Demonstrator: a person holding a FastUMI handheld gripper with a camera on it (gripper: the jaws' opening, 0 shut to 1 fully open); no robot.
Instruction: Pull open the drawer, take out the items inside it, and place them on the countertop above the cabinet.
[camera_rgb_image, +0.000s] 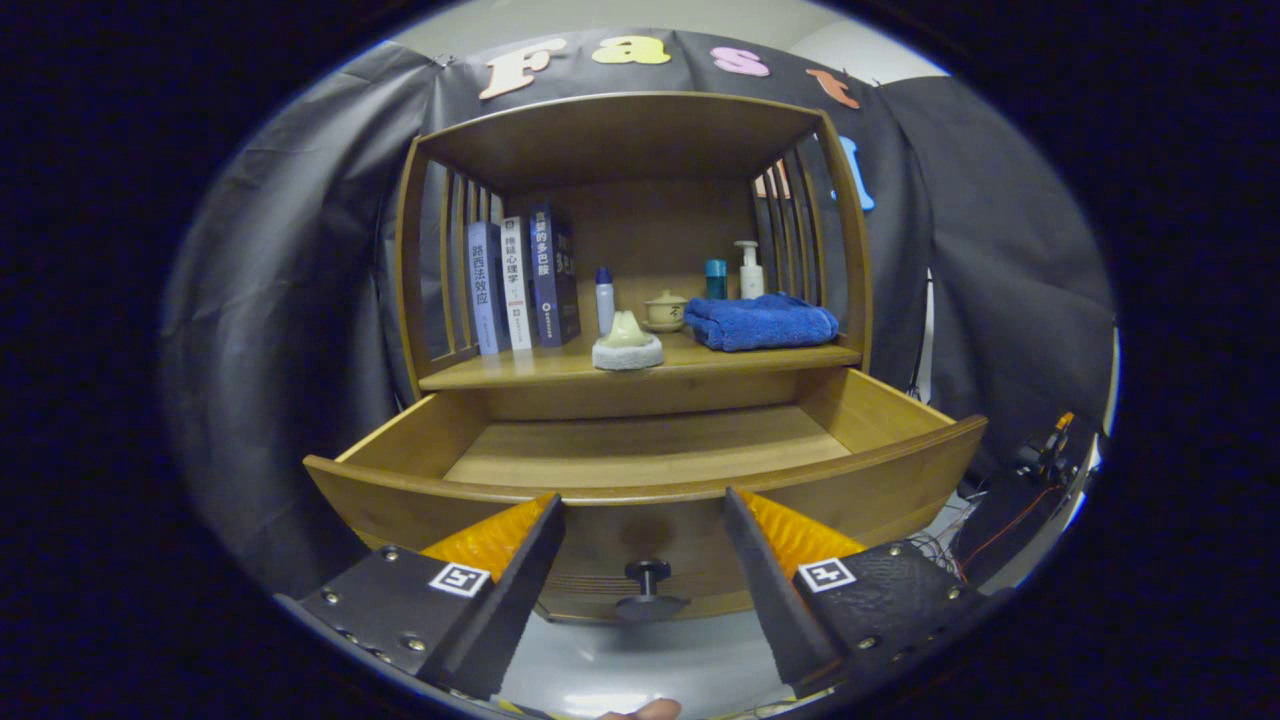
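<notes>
A wooden cabinet stands ahead with its drawer (930, 440) pulled out toward me; the drawer's wooden floor lies bare. A dark round knob (648, 572) sticks out of the drawer front, low between my fingers. My gripper (645, 505) is open, its fingertips just in front of the drawer's front rim, nothing between them. On the countertop (500, 372) above the drawer rest a pale cone-shaped item on a white round base (627, 342) and a folded blue towel (762, 322).
Three upright books (520, 280) stand at the countertop's left. Behind are a small bottle (604, 298), a lidded cup (665, 310), a teal container (716, 279) and a pump bottle (749, 270). Slatted side walls and a top panel enclose the shelf. Cables lie right of the cabinet.
</notes>
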